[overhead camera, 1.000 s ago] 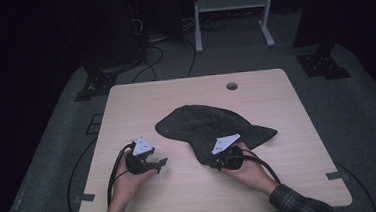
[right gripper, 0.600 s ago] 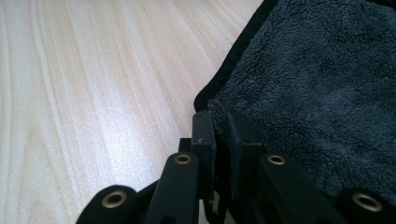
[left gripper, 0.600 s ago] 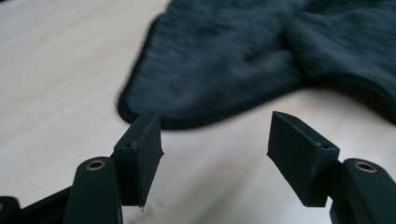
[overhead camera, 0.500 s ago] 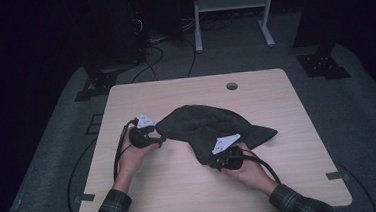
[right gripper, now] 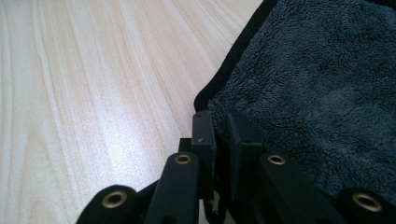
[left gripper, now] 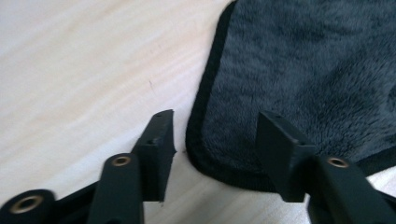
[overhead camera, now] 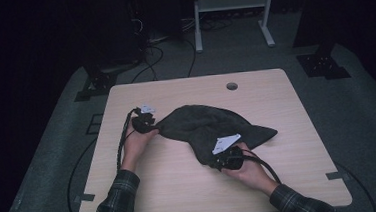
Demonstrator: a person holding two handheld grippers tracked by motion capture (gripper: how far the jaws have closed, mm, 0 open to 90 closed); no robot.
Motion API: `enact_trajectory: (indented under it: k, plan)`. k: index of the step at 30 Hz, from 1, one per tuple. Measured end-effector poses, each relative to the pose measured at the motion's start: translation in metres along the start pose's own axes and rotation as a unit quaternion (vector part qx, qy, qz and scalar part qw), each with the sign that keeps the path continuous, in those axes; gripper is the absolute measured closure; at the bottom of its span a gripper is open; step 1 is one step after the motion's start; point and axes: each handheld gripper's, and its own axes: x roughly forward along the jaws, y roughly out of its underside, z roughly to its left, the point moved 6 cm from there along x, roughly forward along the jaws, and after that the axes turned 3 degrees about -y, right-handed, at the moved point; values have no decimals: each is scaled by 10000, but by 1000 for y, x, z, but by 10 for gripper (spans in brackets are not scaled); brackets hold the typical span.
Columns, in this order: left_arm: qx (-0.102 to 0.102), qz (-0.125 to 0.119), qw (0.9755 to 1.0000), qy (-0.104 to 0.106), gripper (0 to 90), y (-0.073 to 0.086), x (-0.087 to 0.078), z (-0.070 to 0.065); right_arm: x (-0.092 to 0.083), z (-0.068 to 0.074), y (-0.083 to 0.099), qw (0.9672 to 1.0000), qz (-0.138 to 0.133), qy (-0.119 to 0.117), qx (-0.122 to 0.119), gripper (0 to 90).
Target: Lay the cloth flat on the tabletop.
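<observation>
A dark grey fuzzy towel (overhead camera: 210,129) lies bunched up in the middle of the light wooden table (overhead camera: 181,186).

The left gripper (left gripper: 215,140) sits at the towel's left corner. Its two black jaws stand apart, and they have just been closing in. The rounded corner of the towel, with its black sewn edge, lies in the gap between them. The jaw on the left side of the left gripper view rests over bare wood just beside the towel's edge. The other jaw is over the fuzzy cloth. The pads do not squeeze the towel yet.

The right gripper (right gripper: 219,123) is at the near edge of the towel. Its jaws are close together and pinch the towel's edge between them. From these jaws the fuzzy cloth spreads away to the right in the right gripper view, and bare wood lies to the left.
</observation>
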Motion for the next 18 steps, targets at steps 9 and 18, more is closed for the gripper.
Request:
enact_trajectory:
  k: [9, 18]
  plan:
    - [-429, 33, 9990, 133, 721, 4, 0, -3, 0, 0, 0, 10000, -2, 11, -3, 820]
    - [-874, -230, 9950, 419, 851, 0, -22, -10, -13, -11, 1, 9998, -72, 75, 143, 829]
